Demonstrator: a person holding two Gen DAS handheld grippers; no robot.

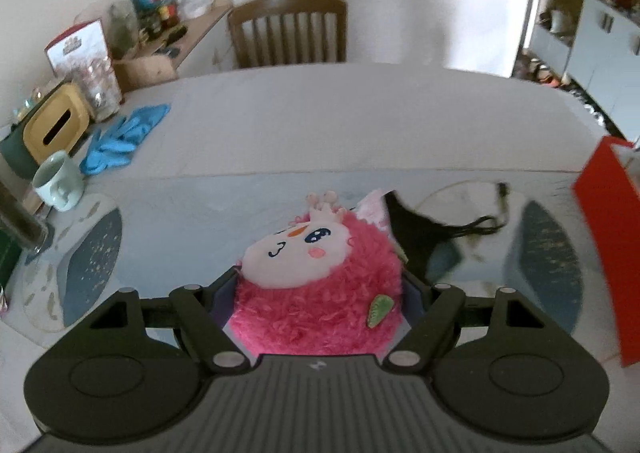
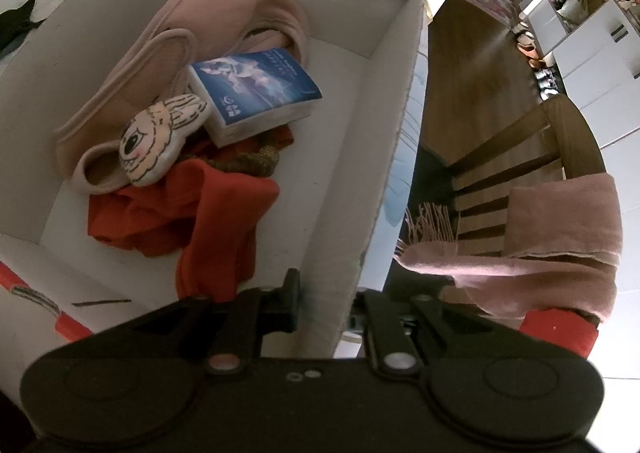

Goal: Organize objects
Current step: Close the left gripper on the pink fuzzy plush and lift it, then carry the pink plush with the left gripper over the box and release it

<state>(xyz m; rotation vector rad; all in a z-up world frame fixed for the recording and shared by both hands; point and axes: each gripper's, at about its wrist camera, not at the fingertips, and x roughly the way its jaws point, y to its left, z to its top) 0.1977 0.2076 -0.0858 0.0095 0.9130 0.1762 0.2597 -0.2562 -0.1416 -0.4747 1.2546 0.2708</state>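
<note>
The left gripper (image 1: 318, 285) sits closest to the lens, its jaws set wide around a pink plush toy (image 1: 320, 285), pads pressing the fuzzy flanks on both sides, so the toy looks carried above the table (image 1: 320, 113). Landmark: the red-and-white box (image 2: 396, 157). Seen from the left wrist, its red wall stands at the far right edge, well apart from the toy; a black cloth (image 1: 420, 241) lies on the table btwn toy and box. The right gripper (image 2: 324, 309) is nearly closed, pinching the box's right-hand wall w/ one finger inside and one outside, apparently steadying it. Inside the box already: pink knit piece (image 2: 224, 25), blue booklet (image 2: 256, 89), small flat plush face (image 2: 156, 141), red cloth (image 2: 208, 209). Risks, as I judge them: the fur is soft and squashy, so the hold is shallow and the toy may slide out mid-carry. Box wall is thin card, so it may buckle or the box may tip if the toy bumps the rim. Contents sit piled toward the far end, so dropping there may leave the toy perched high and rolling out.
</note>
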